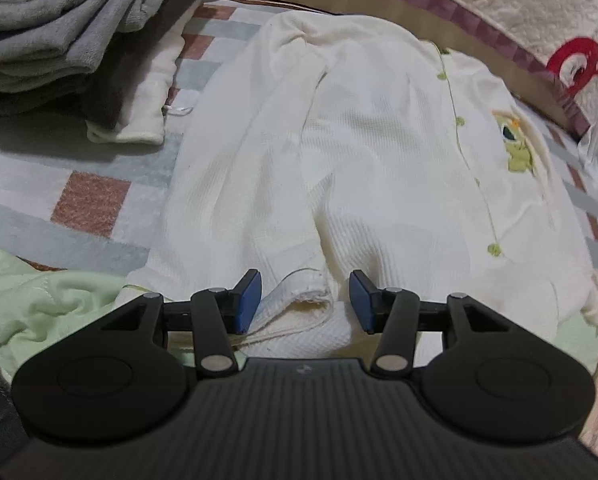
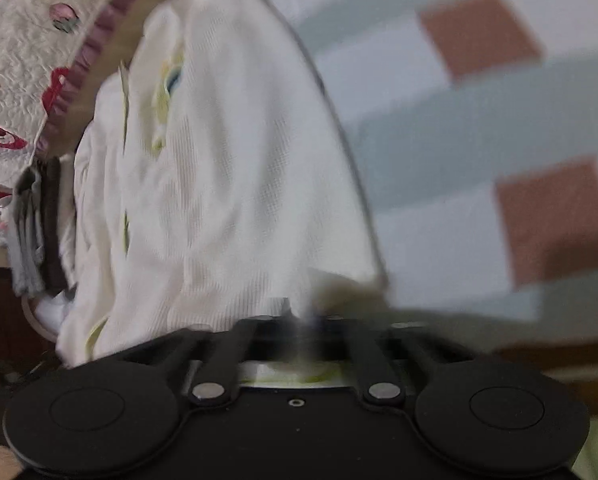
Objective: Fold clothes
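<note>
Folding in progress on a checked blanket (image 1: 91,204). White top (image 1: 339,152) with green buttons (image 1: 494,249) and a small embroidered figure lies spread on the blanket, one sleeve already laid over the body, the whole still loose and creased. Left gripper (image 1: 305,300) hovers at the near hem with its blue pads (image 1: 247,300) apart; a folded white edge lies between them, and nothing appears pinched. Right gripper (image 2: 301,316) is blurred; its jaws stand together at the garment's edge, and white cloth seems caught between them, though the blur leaves this uncertain. Stack of folded grey and white clothes (image 1: 59,40) at the far left suggests several pieces are finished. Pale green cloth (image 1: 51,304) beside the near edge looks unfolded. Judged remaining: fold the white top into a compact shape, add it to the stack, then handle the green piece.
</note>
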Motion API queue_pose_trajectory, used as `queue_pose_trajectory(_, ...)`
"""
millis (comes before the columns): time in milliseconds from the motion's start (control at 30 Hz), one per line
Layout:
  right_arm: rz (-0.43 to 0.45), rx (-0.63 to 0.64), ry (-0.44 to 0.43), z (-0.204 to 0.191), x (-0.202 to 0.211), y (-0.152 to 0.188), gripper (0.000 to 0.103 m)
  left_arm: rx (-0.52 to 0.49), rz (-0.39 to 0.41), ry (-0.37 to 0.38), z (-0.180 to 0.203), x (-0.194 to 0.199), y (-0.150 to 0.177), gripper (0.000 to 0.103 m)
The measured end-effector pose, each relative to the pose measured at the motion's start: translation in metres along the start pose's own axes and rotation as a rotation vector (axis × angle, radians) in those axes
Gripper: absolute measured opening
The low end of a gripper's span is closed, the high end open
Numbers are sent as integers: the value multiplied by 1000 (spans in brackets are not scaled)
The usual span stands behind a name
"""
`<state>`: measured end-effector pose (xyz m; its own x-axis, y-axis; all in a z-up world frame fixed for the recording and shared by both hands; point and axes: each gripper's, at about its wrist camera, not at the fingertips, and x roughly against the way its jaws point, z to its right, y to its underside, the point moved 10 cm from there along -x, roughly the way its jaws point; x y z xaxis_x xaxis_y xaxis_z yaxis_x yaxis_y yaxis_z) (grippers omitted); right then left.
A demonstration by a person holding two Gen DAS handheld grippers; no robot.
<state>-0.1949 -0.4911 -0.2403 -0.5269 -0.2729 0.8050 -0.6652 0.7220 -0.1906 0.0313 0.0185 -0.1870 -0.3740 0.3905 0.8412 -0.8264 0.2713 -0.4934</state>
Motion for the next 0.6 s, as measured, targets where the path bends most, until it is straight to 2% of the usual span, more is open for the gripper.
queue_pose_trajectory(100,204,95,88,-6,58,-29,5,5,20,3,2,9,-4,47)
queue_pose_trajectory(133,266,131,155,-3,78,-41,5,15,26,5,1,11,-5,47)
queue_pose_trajectory(200,399,313,460,1,120,-64,5,36,32,7,1,15,-7,47)
queue_pose_trajectory(267,519,418,755,13,155,-87,5,37,35,22,2,20,-7,48)
queue_pose_trajectory(300,562,409,831,21,167,-97,6,37,39,19,1,22,-7,48)
queue_pose_trajectory(333,560,364,945,34,173,-104,16,37,42,14,1,22,-7,48)
queue_pose_trajectory(367,551,313,1064,46,178,-110,31,40,45,11,0,23,-7,48)
queue_pose_trajectory(400,560,310,1130,46,178,-110,31,46,47,12,-1,24,-6,48)
queue_pose_trajectory(433,574,336,1113,37,173,-107,31,51,48,15,-1,25,-5,48)
queue_pose_trajectory(467,581,340,1057,28,168,-100,45,54,49,19,-1,25,-4,48)
queue_pose_trajectory(500,578,319,964,16,157,-94,54,56,49,19,-2,25,-3,49)
queue_pose_trajectory(533,573,295,866,4,145,-87,55,60,51,16,-4,25,-2,49)
queue_pose_trajectory(600,487,244,585,-31,106,-67,55,70,58,5,-7,26,-1,49)
